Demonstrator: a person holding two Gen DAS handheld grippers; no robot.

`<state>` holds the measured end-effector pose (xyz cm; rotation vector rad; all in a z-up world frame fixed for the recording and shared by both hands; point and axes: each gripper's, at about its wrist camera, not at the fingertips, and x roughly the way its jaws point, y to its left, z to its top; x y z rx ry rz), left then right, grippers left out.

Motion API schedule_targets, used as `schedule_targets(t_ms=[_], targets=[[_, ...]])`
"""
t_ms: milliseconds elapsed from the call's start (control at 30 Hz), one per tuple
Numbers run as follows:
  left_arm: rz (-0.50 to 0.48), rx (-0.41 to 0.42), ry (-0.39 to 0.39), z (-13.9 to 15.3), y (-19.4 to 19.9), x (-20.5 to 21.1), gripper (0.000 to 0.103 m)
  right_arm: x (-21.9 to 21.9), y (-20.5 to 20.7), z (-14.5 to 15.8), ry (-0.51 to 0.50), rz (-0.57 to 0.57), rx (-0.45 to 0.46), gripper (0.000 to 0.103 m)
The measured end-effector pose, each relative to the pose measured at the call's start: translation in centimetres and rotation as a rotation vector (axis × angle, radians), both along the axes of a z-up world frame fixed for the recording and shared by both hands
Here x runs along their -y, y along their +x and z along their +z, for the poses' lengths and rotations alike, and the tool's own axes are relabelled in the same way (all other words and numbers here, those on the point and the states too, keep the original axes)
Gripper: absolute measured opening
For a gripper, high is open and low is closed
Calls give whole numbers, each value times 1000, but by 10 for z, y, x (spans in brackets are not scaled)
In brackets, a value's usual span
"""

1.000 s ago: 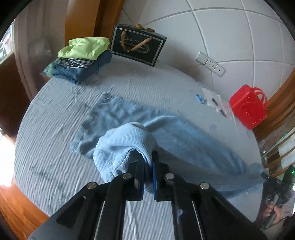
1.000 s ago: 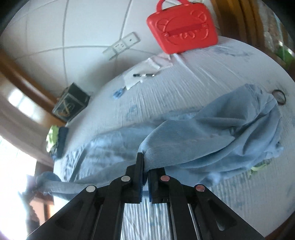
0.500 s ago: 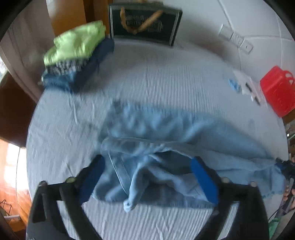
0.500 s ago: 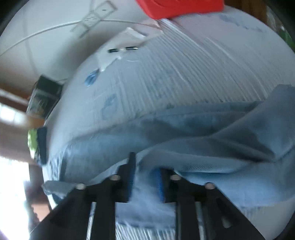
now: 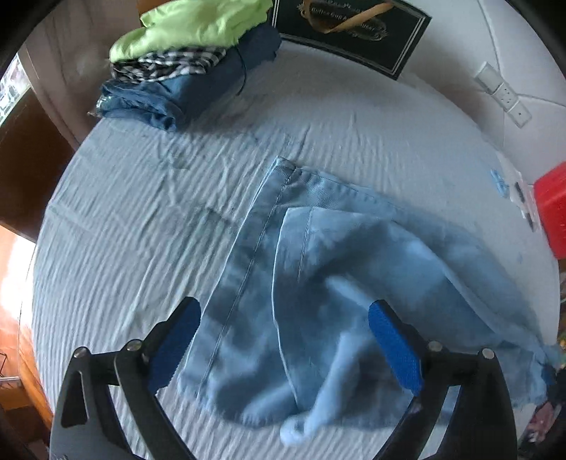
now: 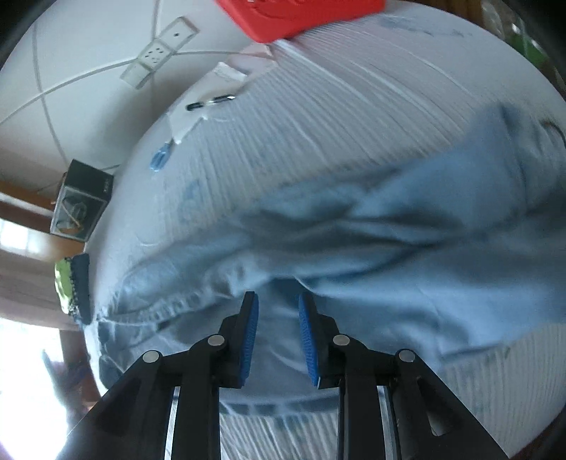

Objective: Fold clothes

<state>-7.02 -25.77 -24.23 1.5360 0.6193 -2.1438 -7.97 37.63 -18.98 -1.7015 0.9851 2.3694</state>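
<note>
**Between folds: the jeans lie loose on the bed**

We have a pair of light blue jeans (image 5: 318, 283) lying on the bed's pale blue ribbed sheet (image 5: 141, 230), roughly in the middle of it. One layer sits doubled over another, with a stitched hem edge showing towards the headboard side, and the near part is rumpled and blurred, so we cannot say how neat the fold is. In the right wrist view the same jeans (image 6: 389, 247) spread across the sheet, with a stitched seam towards the bed's far end.

Our left gripper (image 5: 283, 339) hangs just above the cloth with its blue pads spread wide and nothing between them. Our right gripper (image 6: 277, 339) is low over the fabric, its pads parted by a narrow gap; we see cloth beyond the gap but no pinch on it.

We judge that one fold is laid and both grippers are free, so the step in hand is choosing fresh holds. The next move calls for each gripper to take an edge of the doubled cloth, catching both layers, then lift evenly so the layers do not slide apart.

Further out, a stack of folded clothes (image 5: 191, 63) sits at the bed's far corner, topped by a lime green piece, beside a black gift bag (image 5: 353, 32). A red plastic case (image 6: 300, 14), some papers with a pen (image 6: 208, 101) and wall sockets (image 6: 159, 53) lie near the white headboard.
</note>
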Motion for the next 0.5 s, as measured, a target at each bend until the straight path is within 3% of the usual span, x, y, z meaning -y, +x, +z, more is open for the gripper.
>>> schedule_targets(t_ms=[100, 133, 200, 233, 267, 333, 400, 500], targets=[[-16, 56, -18, -27, -19, -2, 97, -6, 15, -5, 3, -18, 17, 27], [-45, 65, -31, -29, -23, -9, 85, -8, 19, -6, 4, -23, 23, 27], [-104, 80, -54, -31, -30, -22, 52, -11, 27, -10, 10, -31, 34, 27], [-145, 76, -61, -24, -34, -31, 9, -13, 29, -12, 16, -34, 39, 28], [-160, 105, -124, -15, -38, -38, 5, -14, 31, -14, 15, -40, 44, 28], [-207, 114, -341, 14, -44, -50, 5, -18, 35, -20, 13, -52, 55, 28], [-233, 116, -491, 39, -52, -51, 5, -20, 39, -25, 25, -65, 63, 28], [-236, 132, -566, 47, -68, -41, 6, -23, 42, -32, 24, -72, 75, 28]])
